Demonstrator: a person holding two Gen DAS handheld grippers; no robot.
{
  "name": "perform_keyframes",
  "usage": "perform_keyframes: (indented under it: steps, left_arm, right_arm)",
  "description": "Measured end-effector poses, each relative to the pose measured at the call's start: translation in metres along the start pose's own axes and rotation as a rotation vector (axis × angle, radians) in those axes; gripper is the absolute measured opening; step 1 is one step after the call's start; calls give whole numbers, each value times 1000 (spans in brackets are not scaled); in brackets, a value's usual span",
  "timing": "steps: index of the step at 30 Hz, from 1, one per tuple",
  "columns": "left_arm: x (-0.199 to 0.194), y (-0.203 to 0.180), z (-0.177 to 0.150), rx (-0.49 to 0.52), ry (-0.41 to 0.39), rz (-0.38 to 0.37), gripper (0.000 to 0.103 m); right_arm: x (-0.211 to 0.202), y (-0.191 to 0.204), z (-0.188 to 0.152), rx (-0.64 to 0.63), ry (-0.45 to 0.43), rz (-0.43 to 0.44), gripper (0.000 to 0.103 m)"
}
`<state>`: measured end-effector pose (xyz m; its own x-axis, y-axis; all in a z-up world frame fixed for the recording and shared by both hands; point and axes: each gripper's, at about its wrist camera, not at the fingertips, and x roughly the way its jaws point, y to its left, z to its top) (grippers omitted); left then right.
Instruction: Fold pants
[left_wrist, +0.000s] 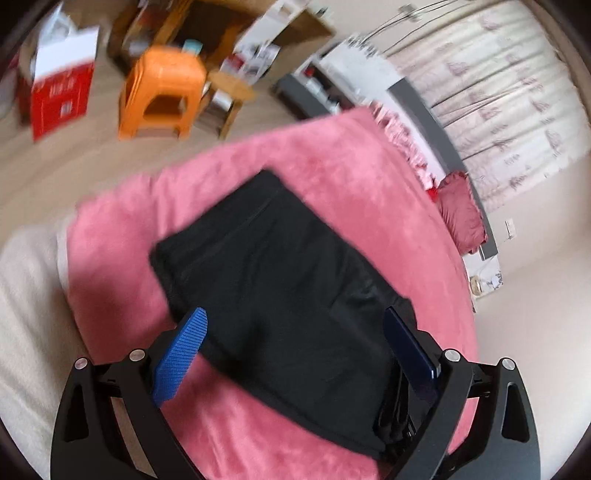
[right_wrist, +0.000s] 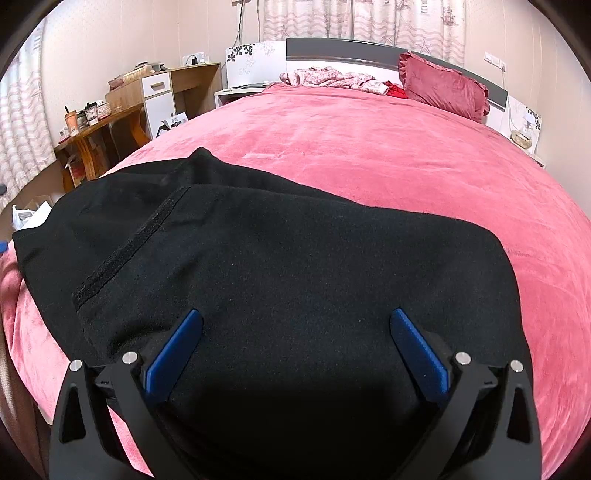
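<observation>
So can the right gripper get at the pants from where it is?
Probably yes: the right gripper is open right over the black pants, which lie folded on the pink bedspread, and nothing sits between its fingers and the cloth.

Home bedroom. Bed with pink plush blanket (right_wrist: 369, 155); grey-and-white headboard (right_wrist: 347, 50) at 12 o'clock; ruffled red pillow (right_wrist: 443, 86) at 1 o'clock; patterned curtains (right_wrist: 362, 18) behind; cluttered wooden desk (right_wrist: 99, 125) at 10 o'clock; orange plastic stool (left_wrist: 162, 92) on floor.

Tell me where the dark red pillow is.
The dark red pillow lies at the far right of the bed, against the headboard, beside the crumpled floral fabric.
</observation>
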<state>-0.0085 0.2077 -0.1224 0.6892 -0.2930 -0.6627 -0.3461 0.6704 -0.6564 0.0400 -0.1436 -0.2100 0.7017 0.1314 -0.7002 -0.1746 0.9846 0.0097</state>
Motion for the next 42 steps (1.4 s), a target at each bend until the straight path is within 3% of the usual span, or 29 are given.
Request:
perform_keyframes:
  steps: [3, 11, 20, 25, 32, 33, 35, 36, 37, 42]
  left_arm:
    - [17, 15, -3, -73, 99, 0, 95]
    - [31, 26, -1, -139, 137, -5, 95]
    - [32, 26, 10, -148, 71, 42, 95]
    - [36, 24, 16, -116, 57, 103, 95]
    - [40, 29, 24, -185, 10, 82, 95]
    - [39, 29, 24, -180, 7, 75, 91]
    - [38, 27, 24, -156, 4, 96, 63]
    - [38, 27, 24, -140, 3, 120, 42]
    - [37, 29, 25, -129, 0, 136, 27]
    - [34, 29, 25, -75, -14, 112, 16]
  right_arm:
    - [0, -1, 0, -3, -5, 3, 101]
    - [-1, 0, -1, -1, -6, 4, 101]
    - [-3, -4, 0, 26, -18, 14, 101]
    - [-3, -4, 1, 38, -20, 17, 101]
    - [-3, -3, 1, 53, -28, 31, 101]
    - [-3, -2, 1, 56, -28, 33, 101]
    - [-1, -1, 1, 55, -26, 30, 101]
    - [-1, 0, 0, 51, -24, 26, 101]
    - [0, 2, 0, 44, -20, 18, 101]
    - [1, 6, 0, 40, -21, 9, 101]
